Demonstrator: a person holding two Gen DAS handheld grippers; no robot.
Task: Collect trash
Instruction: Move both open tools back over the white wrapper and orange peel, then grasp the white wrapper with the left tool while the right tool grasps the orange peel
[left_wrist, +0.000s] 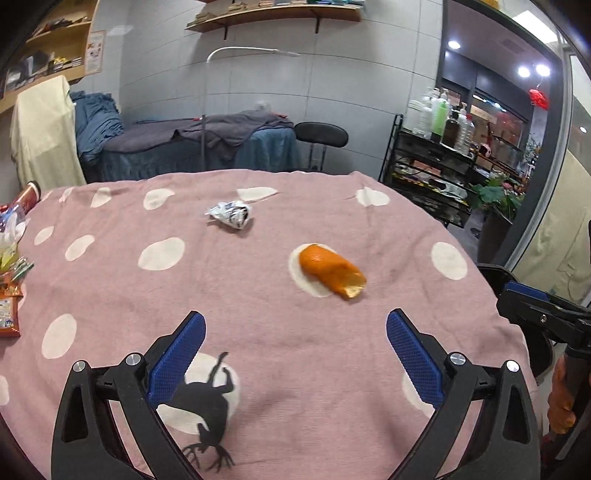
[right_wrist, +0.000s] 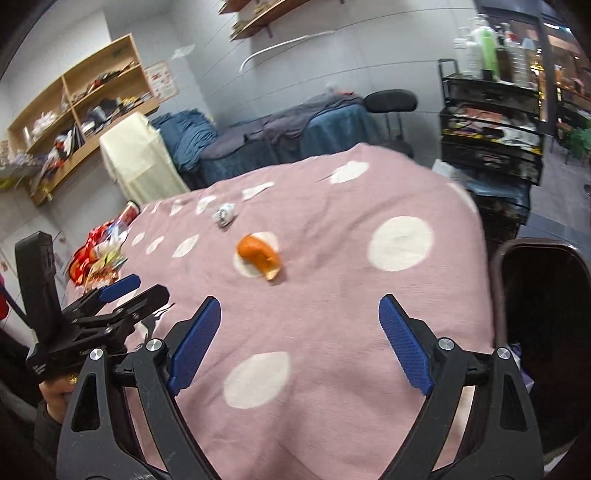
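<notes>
An orange peel (left_wrist: 330, 270) lies on the pink dotted tablecloth (left_wrist: 258, 295), right of centre. A crumpled white wrapper (left_wrist: 231, 215) lies farther back. My left gripper (left_wrist: 295, 332) is open and empty, held above the near part of the table, short of the peel. My right gripper (right_wrist: 300, 321) is open and empty, also short of the peel (right_wrist: 259, 255); the wrapper (right_wrist: 224, 215) lies beyond it. The left gripper (right_wrist: 118, 291) shows at the left of the right wrist view, and the right gripper (left_wrist: 532, 299) at the right edge of the left wrist view.
Snack packets and a red can (right_wrist: 99, 254) are piled at the table's left edge; they also show in the left wrist view (left_wrist: 14, 266). A dark chair (right_wrist: 543, 295) stands at the right of the table. A black cart with bottles (left_wrist: 439, 147) and a covered bed (left_wrist: 207, 140) stand behind.
</notes>
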